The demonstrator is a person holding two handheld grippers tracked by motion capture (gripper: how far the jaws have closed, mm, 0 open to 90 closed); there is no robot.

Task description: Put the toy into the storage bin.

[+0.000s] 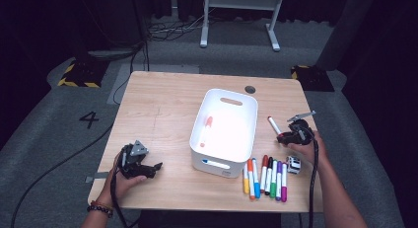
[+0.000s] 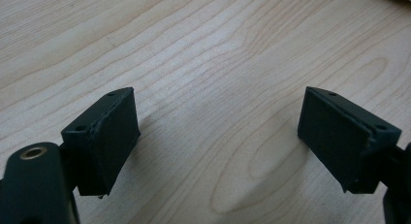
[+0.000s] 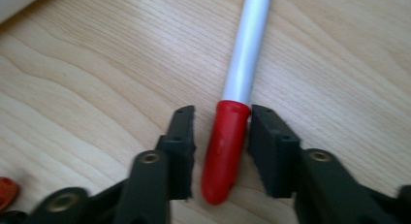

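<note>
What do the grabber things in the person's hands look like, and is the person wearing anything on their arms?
Both are black. The left gripper carries a grey three-cornered plate on top, and up close its two jaws are flat, square-edged black blocks with small screw holes. The right gripper has a grey plate too, and a black cable trailing back along the arm. The left wrist wears a beaded bracelet. No sleeves show.

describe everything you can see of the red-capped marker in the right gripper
The red-capped marker has a smooth white barrel and a glossy red cap, plastic by the look. The right gripper has it by the cap, jaws on both sides; how firmly they press cannot be told. In the high view it slants up and left, over the table, right of the white bin.
</note>
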